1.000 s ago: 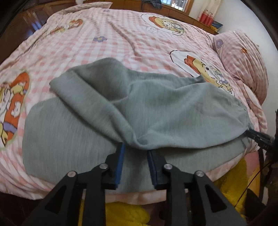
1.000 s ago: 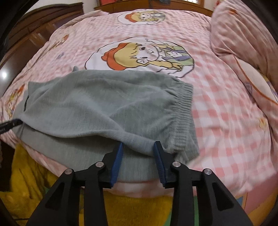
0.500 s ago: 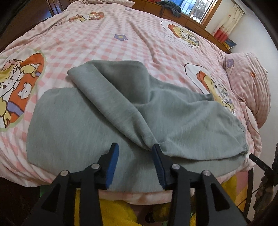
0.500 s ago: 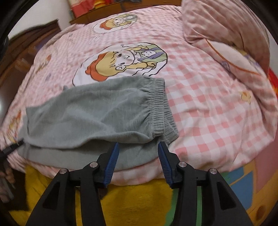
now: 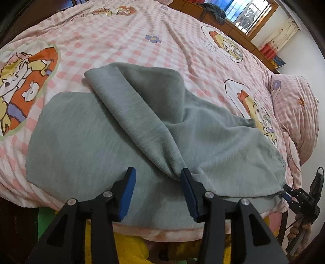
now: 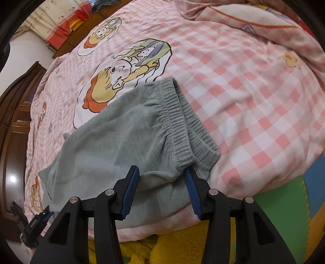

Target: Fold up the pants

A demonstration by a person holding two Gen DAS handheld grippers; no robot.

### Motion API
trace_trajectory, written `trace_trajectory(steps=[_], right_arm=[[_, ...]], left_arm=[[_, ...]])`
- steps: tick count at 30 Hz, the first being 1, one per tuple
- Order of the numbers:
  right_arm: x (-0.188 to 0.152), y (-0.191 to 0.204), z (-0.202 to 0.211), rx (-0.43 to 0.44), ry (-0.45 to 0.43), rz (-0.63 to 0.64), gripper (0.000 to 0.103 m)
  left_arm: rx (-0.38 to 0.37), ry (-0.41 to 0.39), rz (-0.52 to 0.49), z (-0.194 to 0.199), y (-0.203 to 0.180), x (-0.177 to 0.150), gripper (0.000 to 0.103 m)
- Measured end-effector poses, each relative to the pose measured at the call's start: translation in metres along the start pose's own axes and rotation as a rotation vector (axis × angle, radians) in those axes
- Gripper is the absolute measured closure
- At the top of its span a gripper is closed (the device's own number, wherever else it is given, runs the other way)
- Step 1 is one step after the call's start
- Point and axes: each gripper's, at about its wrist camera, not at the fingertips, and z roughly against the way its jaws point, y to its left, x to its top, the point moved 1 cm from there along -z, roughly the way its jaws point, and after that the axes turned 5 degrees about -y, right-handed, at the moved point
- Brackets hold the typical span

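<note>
Grey-green pants (image 5: 126, 142) lie on the pink checked bedspread (image 5: 126, 40) near its front edge, one leg folded over the other with a diagonal crease. My left gripper (image 5: 157, 176) is open, its fingers just over the near edge of the legs, holding nothing. In the right wrist view the ribbed waistband (image 6: 182, 121) lies at the right end of the pants (image 6: 113, 138). My right gripper (image 6: 162, 176) is open at the waistband's near corner, holding nothing. Each gripper shows small at the edge of the other's view: the right (image 5: 300, 199), the left (image 6: 34, 223).
A pink checked pillow (image 5: 296, 113) lies at the bed's right end. A wooden headboard (image 5: 223, 18) and a window lie beyond the bed. Dark wooden furniture (image 6: 14, 113) stands on the left. Yellow fabric (image 6: 162, 247) and coloured floor mats (image 6: 294, 203) lie below the bed edge.
Both grippers have opened wider and drawn back from the pants toward the bed's front edge. The folded pants stay lying on the bed.
</note>
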Motion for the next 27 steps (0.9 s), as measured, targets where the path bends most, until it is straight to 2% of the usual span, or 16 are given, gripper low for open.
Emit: trace_trajectory(steps=[9, 14, 22, 24, 25, 27], right_arm=[[0.001, 0.007, -0.004, 0.007, -0.007, 0.0, 0.056], [0.005, -0.001, 0.001, 0.057, -0.012, -0.06, 0.056], [0.008, -0.006, -0.01, 0.033, -0.018, -0.082, 0.056], [0.008, -0.003, -0.011, 0.015, -0.038, -0.056, 0.071], [0.007, 0.0, -0.011, 0.002, -0.046, -0.032, 0.082], [0.008, 0.003, -0.005, -0.008, -0.067, 0.007, 0.089]], left_arm=[[-0.012, -0.002, 0.022, -0.014, -0.005, 0.011, 0.054], [0.028, -0.008, -0.009, -0.021, -0.012, 0.009, 0.053], [0.058, -0.018, -0.037, -0.028, -0.018, 0.007, 0.054], [0.071, -0.027, -0.036, -0.029, -0.017, 0.006, 0.067], [0.076, -0.035, -0.033, -0.027, -0.015, 0.007, 0.081], [0.048, -0.036, -0.013, -0.023, -0.011, 0.009, 0.087]])
